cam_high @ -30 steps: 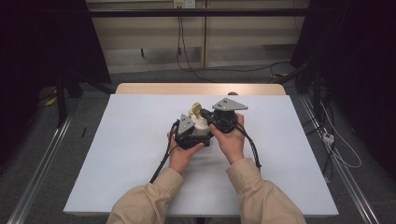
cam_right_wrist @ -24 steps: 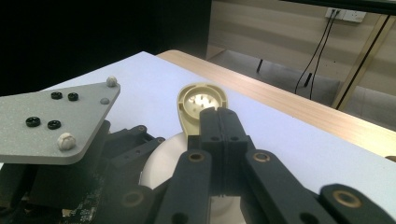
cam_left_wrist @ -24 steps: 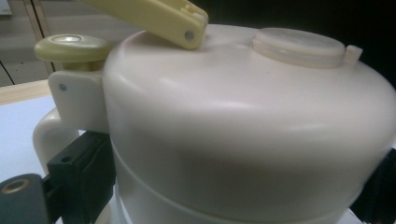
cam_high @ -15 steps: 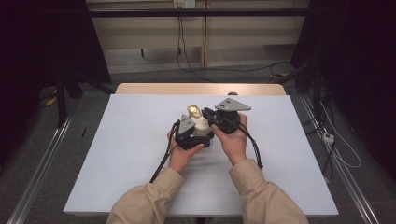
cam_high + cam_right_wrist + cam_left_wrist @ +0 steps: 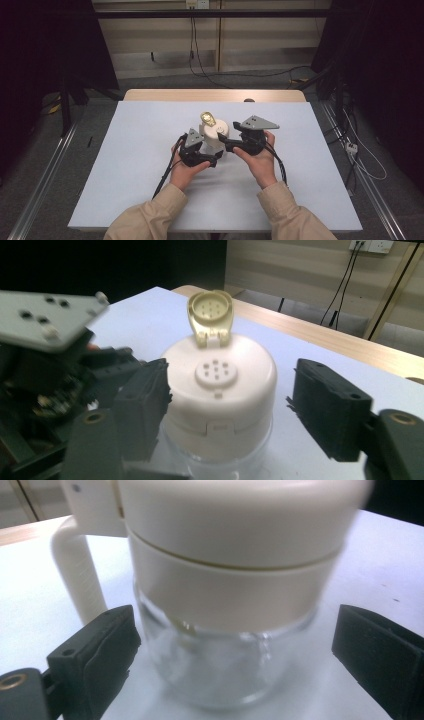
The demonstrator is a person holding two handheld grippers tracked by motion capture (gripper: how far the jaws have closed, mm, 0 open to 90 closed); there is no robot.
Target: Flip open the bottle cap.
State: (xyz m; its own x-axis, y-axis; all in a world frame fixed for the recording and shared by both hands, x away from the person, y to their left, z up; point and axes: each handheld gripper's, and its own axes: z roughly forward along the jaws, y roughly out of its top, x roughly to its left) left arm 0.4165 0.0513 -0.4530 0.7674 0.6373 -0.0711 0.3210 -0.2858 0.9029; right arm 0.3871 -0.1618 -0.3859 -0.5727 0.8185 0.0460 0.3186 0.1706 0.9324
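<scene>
Shaker jar (image 5: 215, 137) stands upright, axis vertical, flip cap (image 5: 210, 315) raised at its 12 o'clock; left gripper (image 5: 235, 645) and right gripper (image 5: 227, 412) jaws apart, flanking it.

Flap (image 5: 208, 119) now tipped back at 12 o'clock; right claw (image 5: 226, 145) drawn off the cap (image 5: 216, 131).

This looks like a lab or test bay set up for recording, not a home or shop. A plain table (image 5: 150, 150) with a white top stands alone on grey floor (image 5: 45, 150), flanked by metal floor rails (image 5: 40, 185). Dark curtains (image 5: 45, 45) hang on both sides, loose cables (image 5: 260, 75) run along the bare panelled wall (image 5: 260, 30), and a wall socket (image 5: 371, 245) feeds them.
</scene>
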